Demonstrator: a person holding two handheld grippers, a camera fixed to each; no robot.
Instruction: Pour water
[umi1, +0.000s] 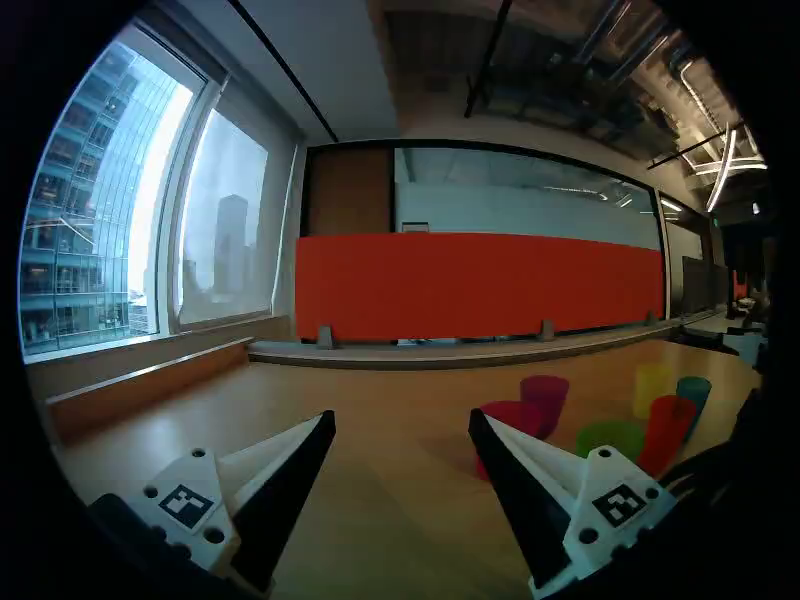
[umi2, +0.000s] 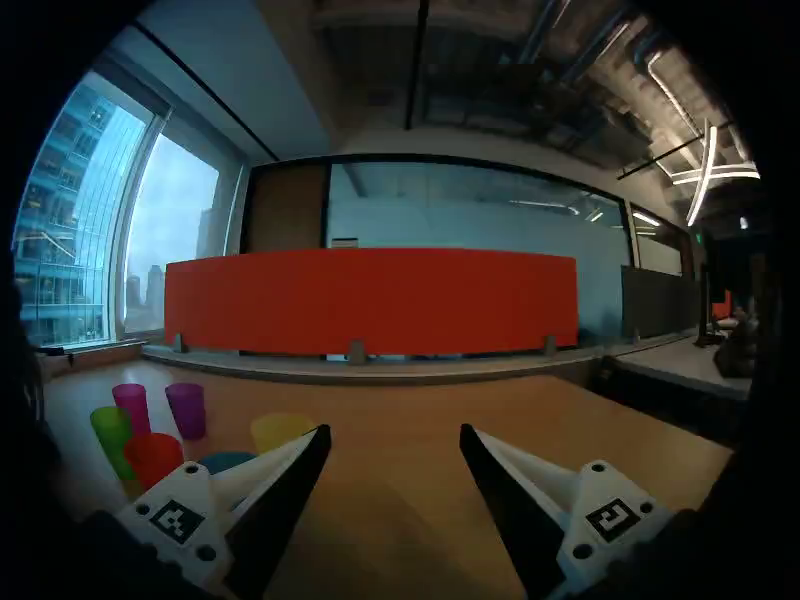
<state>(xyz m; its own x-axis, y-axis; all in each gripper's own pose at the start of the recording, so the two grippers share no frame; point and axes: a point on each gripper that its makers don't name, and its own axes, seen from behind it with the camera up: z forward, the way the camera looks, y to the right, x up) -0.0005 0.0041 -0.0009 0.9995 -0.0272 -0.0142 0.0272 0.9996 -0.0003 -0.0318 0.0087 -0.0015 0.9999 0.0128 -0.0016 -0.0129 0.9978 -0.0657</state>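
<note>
my left gripper (umi1: 400, 425) is released: the fingers are wide apart and nothing is between them. it hangs above the wooden table (umi1: 400, 520). on the table, to the right of this gripper and ahead of it, stand a maroon cup (umi1: 545, 398), a red cup (umi1: 512, 412) just beside it and partly hidden behind my right finger, a green cup (umi1: 610, 438), an orange cup (umi1: 668, 430), a yellow cup (umi1: 652, 388) and a teal cup (umi1: 694, 392). they are close together in one group. whether any of them holds water i cannot tell.

my right gripper (umi2: 395, 440) is released too, with empty space between the fingers. in the right gripper view the group is low at the left, and the yellow cup (umi2: 280, 430) is the nearest to my left finger.

behind the table there is an orange panel (umi1: 480, 285), and a window (umi1: 100, 250) is at the left.
</note>
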